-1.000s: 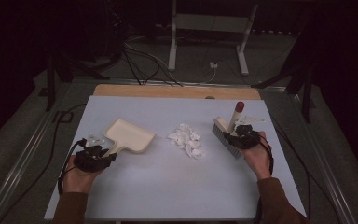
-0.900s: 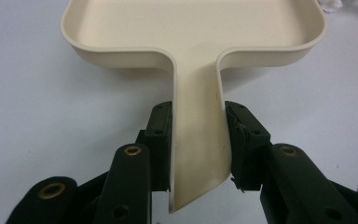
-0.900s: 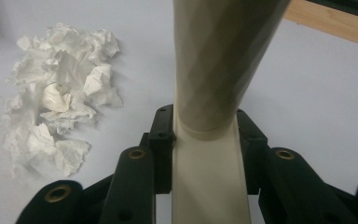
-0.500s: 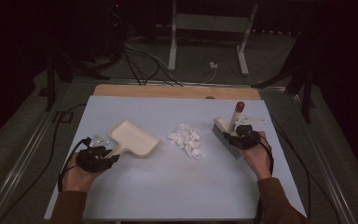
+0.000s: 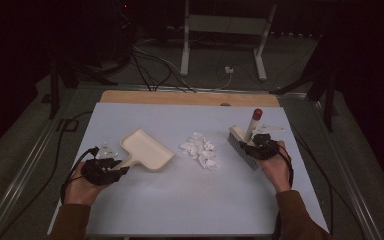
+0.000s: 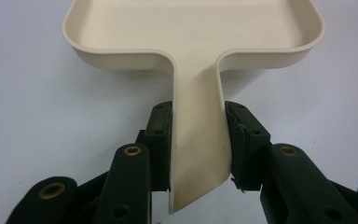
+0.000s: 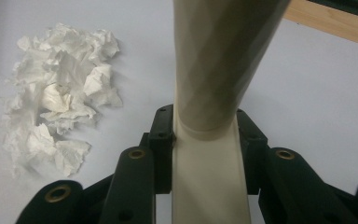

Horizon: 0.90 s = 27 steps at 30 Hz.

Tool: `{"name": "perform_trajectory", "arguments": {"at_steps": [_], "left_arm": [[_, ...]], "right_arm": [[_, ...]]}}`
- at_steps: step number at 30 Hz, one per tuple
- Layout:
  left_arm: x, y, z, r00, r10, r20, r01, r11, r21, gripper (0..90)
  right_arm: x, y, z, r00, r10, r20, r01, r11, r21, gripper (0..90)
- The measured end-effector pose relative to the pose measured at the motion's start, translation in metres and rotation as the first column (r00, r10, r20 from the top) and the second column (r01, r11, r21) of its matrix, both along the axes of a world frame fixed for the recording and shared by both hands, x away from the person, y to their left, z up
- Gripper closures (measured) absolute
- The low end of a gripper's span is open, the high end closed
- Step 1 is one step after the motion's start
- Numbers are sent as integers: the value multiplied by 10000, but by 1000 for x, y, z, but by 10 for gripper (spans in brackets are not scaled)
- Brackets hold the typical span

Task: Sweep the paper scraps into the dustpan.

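In the high view, the left gripper [image 5: 111,167] holds a cream dustpan [image 5: 147,149] by its handle, with the pan's open mouth turned toward a heap of crumpled white paper scraps [image 5: 200,150] in the middle of the pale table [image 5: 180,200]; the pan lies near the heap but not touching it. On the far side of the scraps, the right gripper [image 5: 258,145] grips a hand brush [image 5: 245,142] whose red-capped handle stands up and whose bristles rest on the table, apart from the heap. The step in hand looks like sweeping the scraps into the pan, and it will likely go best if the pan's front lip is pressed flat on the table right at the heap's edge and kept steady while the brush draws the paper toward it in short, low strokes, since such light scraps may scatter or slip under a raised lip. In the left gripper view, the two black jaws are closed on either side of the dustpan's flat handle [image 6: 198,140], squarely behind the tray [image 6: 191,32], and what shows of the tray's inside is bare, with no paper in it yet. In the right gripper view, the jaws are clamped on the flat lower part of the brush handle [image 7: 214,154], below its round shaft, and the paper scraps [image 7: 58,98] lie loose on the table off to one side, all of them outside the pan.
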<state>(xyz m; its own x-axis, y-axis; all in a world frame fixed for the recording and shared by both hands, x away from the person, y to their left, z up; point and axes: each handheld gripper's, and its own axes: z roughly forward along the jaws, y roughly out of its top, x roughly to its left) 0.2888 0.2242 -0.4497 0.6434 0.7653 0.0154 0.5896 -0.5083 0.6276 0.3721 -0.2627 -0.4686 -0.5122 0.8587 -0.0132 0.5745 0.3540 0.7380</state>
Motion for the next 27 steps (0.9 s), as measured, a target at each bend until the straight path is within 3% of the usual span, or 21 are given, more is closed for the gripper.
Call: {"name": "perform_trajectory", "arguments": {"at_steps": [11, 20, 27], "left_arm": [[4, -13, 3, 9959, -902, -85, 905, 9950, 427, 659], [11, -25, 0, 9849, -1712, -265, 1725, 9830, 632, 659], [14, -32, -5, 9803, -1926, -443, 1951, 9788, 628, 659]], "right_arm": [[-1, 3, 1, 9999, -97, 61, 98, 9998, -154, 669], [2, 12, 5, 9995, -187, 272, 191, 9997, -145, 669], [11, 23, 7, 9995, -70, 292, 80, 9994, -337, 669]]}}
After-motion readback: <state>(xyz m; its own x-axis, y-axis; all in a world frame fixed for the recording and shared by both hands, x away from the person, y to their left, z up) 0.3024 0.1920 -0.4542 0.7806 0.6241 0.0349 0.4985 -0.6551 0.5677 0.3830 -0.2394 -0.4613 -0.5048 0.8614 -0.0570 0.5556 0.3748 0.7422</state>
